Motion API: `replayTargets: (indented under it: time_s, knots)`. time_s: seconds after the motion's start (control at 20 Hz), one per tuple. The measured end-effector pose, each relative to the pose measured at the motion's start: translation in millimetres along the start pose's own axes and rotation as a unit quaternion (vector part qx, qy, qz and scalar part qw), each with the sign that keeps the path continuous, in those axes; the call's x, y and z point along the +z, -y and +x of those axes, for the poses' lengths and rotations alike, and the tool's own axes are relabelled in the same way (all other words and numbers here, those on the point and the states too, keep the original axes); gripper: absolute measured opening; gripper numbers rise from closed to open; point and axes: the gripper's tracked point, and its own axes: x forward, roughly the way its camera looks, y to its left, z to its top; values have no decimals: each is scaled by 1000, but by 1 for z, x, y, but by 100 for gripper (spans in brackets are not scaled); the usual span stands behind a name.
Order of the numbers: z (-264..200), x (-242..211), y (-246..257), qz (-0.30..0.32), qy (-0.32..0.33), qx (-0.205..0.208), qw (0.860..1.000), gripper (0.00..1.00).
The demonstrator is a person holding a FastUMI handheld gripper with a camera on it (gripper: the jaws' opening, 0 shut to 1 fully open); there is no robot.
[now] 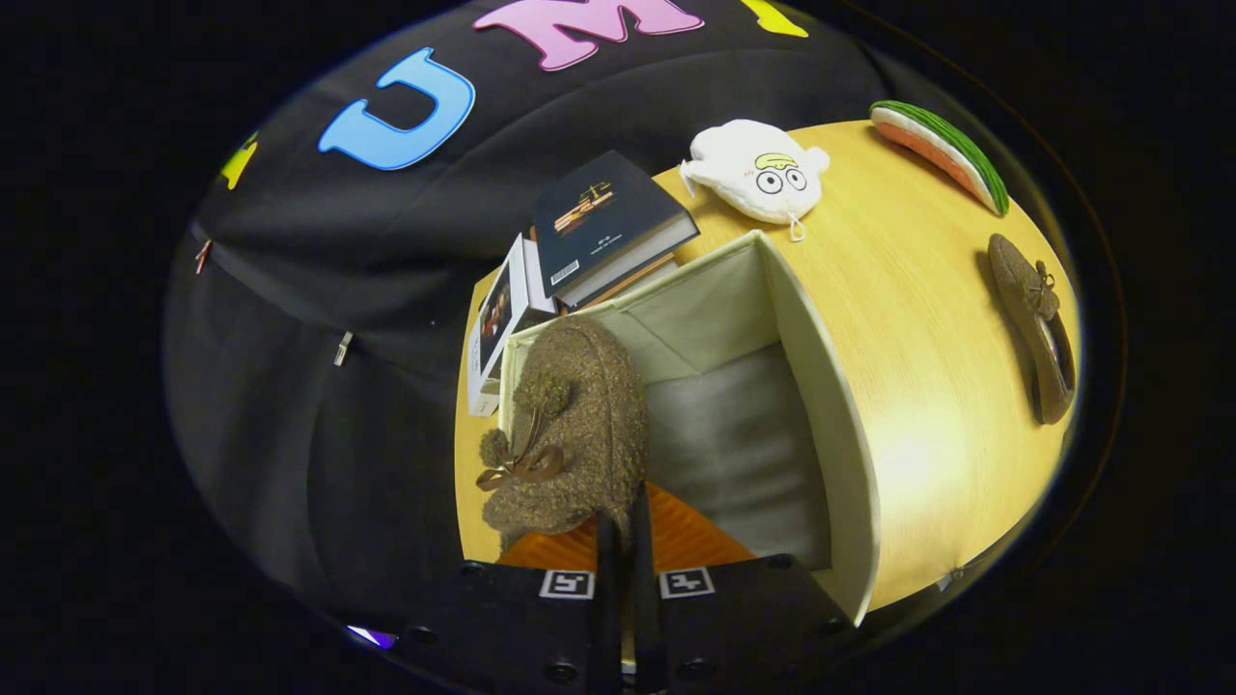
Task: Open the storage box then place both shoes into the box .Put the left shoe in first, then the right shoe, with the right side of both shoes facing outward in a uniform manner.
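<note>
My gripper point(623, 526) is shut on the heel edge of a brown fuzzy shoe point(579, 425) with a small bow and pompoms. The shoe hangs toe-away over the left part of the open cream storage box point(830, 405), its toe near the box's far left corner. The box stands on a wooden table with its grey lined floor bare. The second brown shoe point(1038, 323) lies on the table well to the right of the box, apart from it.
A stack of books point(599, 227) sits just beyond the box's far left corner, with a white boxed item point(497, 323) leaning beside it. A white plush pouch point(758, 174) and a watermelon-slice toy point(941, 154) lie at the table's far side.
</note>
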Motion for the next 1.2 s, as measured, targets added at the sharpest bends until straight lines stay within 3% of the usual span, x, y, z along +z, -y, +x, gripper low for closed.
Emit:
replayTargets:
  time_s: [0.2, 0.45, 0.6, 0.75, 1.0, 1.2]
  knots:
    - [-1, -5, -25, -11, -12, 41, 999, 100]
    - [-29, 4, -34, -107, 2, 62, 992, 98]
    - [-61, 16, -16, -196, 36, 60, 978, 98]
    - [-102, 42, -3, -247, 94, 63, 963, 98]
    - [-156, 92, 48, -279, 181, 31, 943, 98]
    - [-180, 124, 104, -264, 212, -10, 941, 98]
